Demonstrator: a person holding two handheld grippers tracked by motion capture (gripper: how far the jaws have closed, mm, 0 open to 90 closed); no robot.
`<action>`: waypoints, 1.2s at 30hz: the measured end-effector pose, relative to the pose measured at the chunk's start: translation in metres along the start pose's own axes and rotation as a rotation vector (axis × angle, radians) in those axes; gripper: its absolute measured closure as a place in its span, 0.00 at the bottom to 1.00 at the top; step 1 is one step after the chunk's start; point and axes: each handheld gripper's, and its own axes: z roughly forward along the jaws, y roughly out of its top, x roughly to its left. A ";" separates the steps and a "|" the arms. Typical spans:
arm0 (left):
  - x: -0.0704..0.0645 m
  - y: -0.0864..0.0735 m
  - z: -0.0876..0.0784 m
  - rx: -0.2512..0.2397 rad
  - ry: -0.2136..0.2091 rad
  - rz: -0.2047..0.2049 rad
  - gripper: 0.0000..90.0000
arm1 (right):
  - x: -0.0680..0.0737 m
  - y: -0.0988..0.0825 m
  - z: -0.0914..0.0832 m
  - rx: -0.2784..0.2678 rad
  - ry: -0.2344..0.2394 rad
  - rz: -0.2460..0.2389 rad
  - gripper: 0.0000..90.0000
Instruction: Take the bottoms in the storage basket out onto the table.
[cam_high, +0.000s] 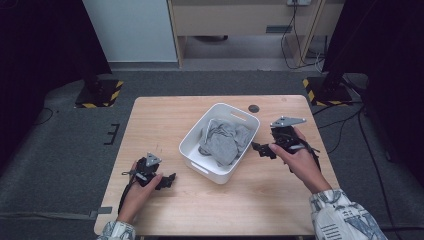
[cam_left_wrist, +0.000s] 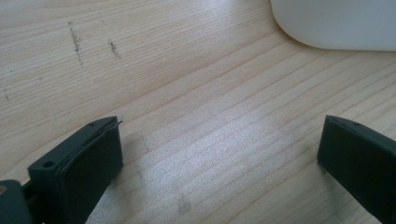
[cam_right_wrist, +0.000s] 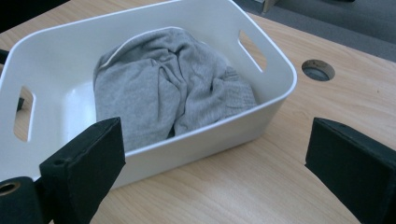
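A white plastic basket (cam_high: 192, 139) with handle slots stands in the middle of the wooden table (cam_high: 150, 120). A crumpled grey garment (cam_high: 223, 140) lies inside it, also seen as the grey garment (cam_right_wrist: 168, 88) in the basket (cam_right_wrist: 261, 114). My left gripper (cam_high: 170, 180) rests low at the basket's left front, open over bare wood, with a basket corner (cam_left_wrist: 336, 23) ahead. My left gripper (cam_left_wrist: 219, 154) holds nothing. My right gripper (cam_high: 261, 149) hovers at the basket's right side, open and pointing at it. The right gripper (cam_right_wrist: 215, 163) has nothing between its fingers.
A round cable hole (cam_high: 254, 108) is set in the table behind the basket, seen too as the hole (cam_right_wrist: 318, 70). Grey carpet surrounds the table, with yellow-black striped stand bases (cam_high: 100, 92) at the back corners. Cables (cam_high: 300, 50) trail on the floor beyond.
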 end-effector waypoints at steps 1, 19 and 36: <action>0.000 0.000 0.000 0.000 0.000 0.000 0.00 | 0.000 0.000 0.000 0.000 0.000 0.000 0.05; 0.000 0.000 0.000 0.001 -0.006 0.007 0.00 | 0.032 0.066 0.026 -0.021 0.029 -0.064 0.05; -0.002 -0.006 -0.006 -0.001 -0.009 0.007 0.00 | 0.066 0.102 0.092 -0.002 0.044 -0.085 0.06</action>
